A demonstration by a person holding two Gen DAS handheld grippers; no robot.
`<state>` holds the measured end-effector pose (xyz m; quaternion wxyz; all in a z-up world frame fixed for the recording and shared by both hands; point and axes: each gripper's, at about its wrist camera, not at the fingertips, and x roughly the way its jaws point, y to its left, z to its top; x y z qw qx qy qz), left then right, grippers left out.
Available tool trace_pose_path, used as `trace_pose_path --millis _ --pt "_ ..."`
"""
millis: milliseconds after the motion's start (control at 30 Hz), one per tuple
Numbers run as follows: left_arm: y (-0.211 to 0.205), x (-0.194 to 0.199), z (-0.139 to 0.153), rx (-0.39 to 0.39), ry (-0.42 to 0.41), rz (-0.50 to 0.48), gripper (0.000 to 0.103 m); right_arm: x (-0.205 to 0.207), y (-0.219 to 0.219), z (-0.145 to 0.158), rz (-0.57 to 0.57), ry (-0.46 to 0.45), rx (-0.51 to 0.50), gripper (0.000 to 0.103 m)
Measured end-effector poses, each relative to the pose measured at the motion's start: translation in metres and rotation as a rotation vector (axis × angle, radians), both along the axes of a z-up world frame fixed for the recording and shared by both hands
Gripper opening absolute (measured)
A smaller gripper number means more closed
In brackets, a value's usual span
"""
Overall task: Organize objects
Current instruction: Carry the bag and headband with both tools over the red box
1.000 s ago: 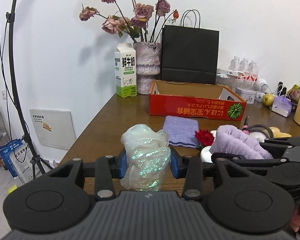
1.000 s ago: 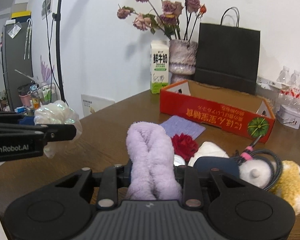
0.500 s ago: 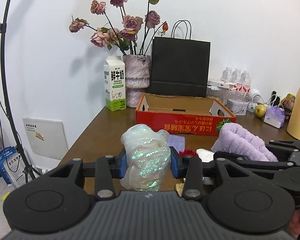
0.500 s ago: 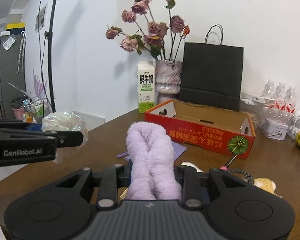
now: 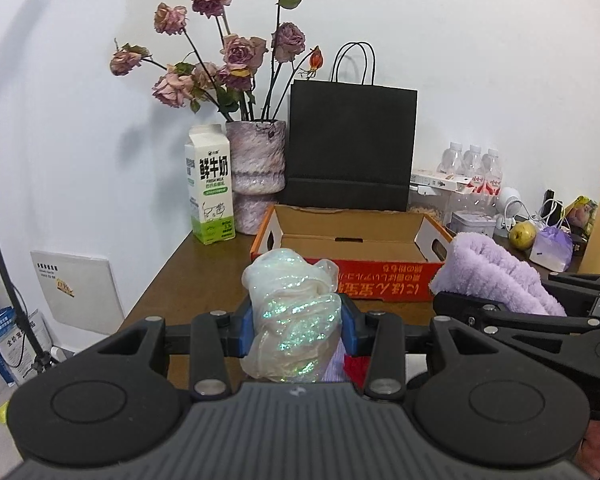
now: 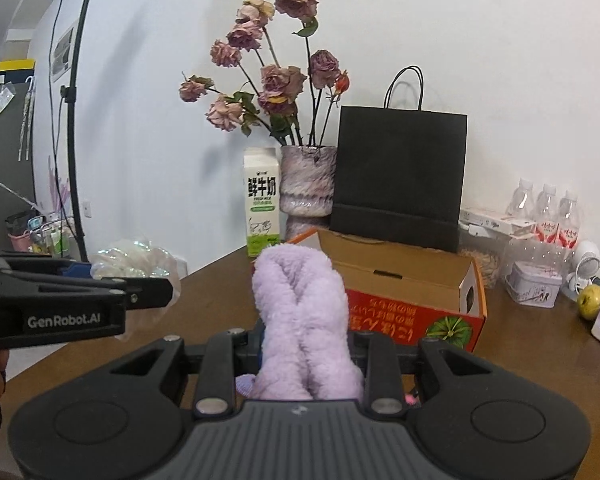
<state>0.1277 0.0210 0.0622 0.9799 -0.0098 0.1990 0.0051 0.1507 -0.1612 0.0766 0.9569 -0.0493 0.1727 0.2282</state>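
Along the white wall, a green-and-white milk carton point(image 5: 211, 192) stands upright on the counter point(image 5: 172, 280), just beside a mottled vase point(image 5: 255, 168) of dried pink roses point(image 5: 242, 50). A black paper bag point(image 5: 350, 148) stands next, with water bottles point(image 5: 474, 168) and a yellow-green apple point(image 5: 523, 234) farther right.

"FRESH MILK" on milk carton point(image 5: 211, 192), "GenRobot.AI" on left hand-held gripper point(image 6: 150, 292)

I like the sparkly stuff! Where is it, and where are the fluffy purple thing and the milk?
Sparkly bag point(image 5: 296, 320), left wrist view, its middle.
Fluffy purple cloth point(image 6: 302, 320), right wrist view, its middle.
Milk carton point(image 5: 211, 192), left wrist view, front face.
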Motion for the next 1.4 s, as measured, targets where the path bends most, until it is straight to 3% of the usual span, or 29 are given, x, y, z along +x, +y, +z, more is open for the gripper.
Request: trace_pose_path --millis 767,1400 --pt "-0.017 0.126 0.019 0.025 0.028 -0.011 0.042 0.120 0.000 0.014 -0.055 0.038 -0.014 0.027" --pt "-0.011 0.256 0.002 0.030 0.126 0.064 0.042 0.242 0.011 0.000 -0.123 0.165 -0.071 0.027"
